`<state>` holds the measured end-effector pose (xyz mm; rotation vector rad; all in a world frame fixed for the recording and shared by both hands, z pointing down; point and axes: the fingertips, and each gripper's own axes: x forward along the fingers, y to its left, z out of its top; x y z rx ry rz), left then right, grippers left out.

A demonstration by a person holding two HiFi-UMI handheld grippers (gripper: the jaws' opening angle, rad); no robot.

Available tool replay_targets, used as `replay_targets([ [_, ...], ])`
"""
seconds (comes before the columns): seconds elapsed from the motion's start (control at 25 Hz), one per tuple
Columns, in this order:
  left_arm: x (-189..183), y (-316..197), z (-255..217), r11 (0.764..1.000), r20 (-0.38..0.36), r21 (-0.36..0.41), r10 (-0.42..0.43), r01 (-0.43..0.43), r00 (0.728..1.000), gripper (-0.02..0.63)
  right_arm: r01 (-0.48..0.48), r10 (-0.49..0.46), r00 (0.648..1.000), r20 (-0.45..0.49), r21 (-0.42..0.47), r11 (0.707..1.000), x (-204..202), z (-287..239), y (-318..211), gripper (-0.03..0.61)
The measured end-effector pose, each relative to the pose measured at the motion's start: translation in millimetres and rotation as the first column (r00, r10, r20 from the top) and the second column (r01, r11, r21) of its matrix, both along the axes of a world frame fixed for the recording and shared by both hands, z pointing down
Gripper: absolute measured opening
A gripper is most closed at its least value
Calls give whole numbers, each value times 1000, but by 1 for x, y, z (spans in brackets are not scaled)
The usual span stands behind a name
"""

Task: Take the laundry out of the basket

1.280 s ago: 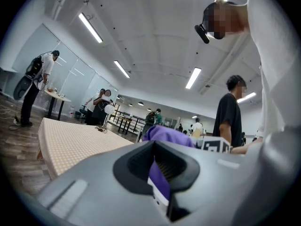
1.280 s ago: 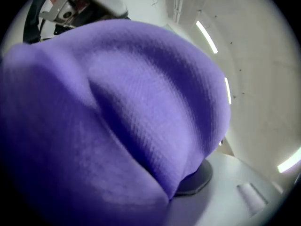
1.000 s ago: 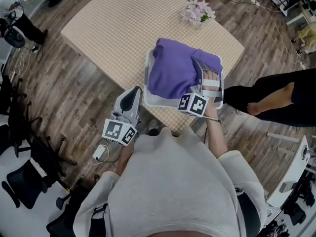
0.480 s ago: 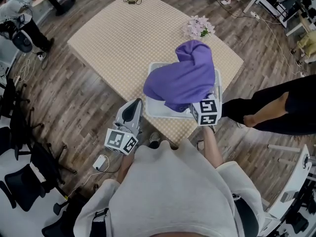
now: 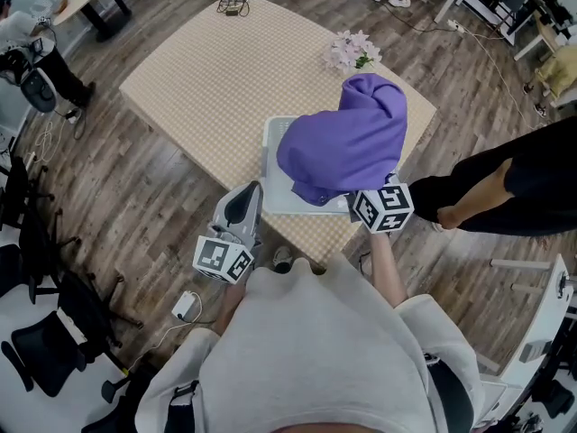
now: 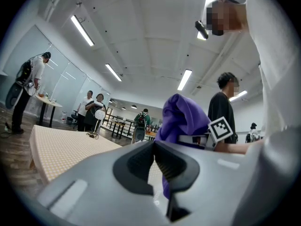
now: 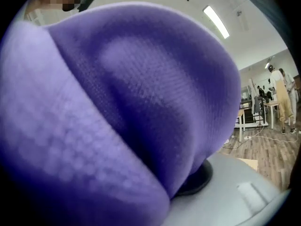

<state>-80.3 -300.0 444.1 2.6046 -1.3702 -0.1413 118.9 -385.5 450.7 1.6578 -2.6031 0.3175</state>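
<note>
On the checked table (image 5: pixel 207 70), the purple garment (image 5: pixel 347 142) has changed most. A second ago it lay slumped across the white basket (image 5: pixel 273 156). It now hangs as a raised, bunched mass above the basket's right half, and the left part of the basket floor is exposed. The basket itself has not shifted and sits at the near edge of the table. The right gripper (image 5: pixel 382 207) has risen and rolled, so its marker cube shows different faces. Its jaws are clamped on a fold of the garment, which fills the right gripper view. The left gripper (image 5: pixel 236 215) waits off the table's near corner with its jaws pressed together on nothing. Judged from this, extraction is under way but not complete: the garment's lower edge overlaps the basket in the head view, and no view confirms that it is clear of the rim. A trailing hem could catch the rim and drag the light basket. A bystander in black (image 5: pixel 505 183) stands close on the right, limiting a swing that way. A small bunch of flowers (image 5: pixel 350 50) occupies the far edge beyond the basket.
</note>
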Motion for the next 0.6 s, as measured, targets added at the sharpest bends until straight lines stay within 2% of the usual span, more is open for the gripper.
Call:
replay_targets([
  [0.36, 9, 13, -13, 998, -14, 44, 51, -50, 999, 11, -6, 6, 1000, -1, 58, 998, -1, -29, 27, 262],
  [0.6, 1, 26, -22, 992, -16, 70, 103, -102, 995, 11, -67, 66, 998, 6, 122, 990, -1, -57, 59, 262],
])
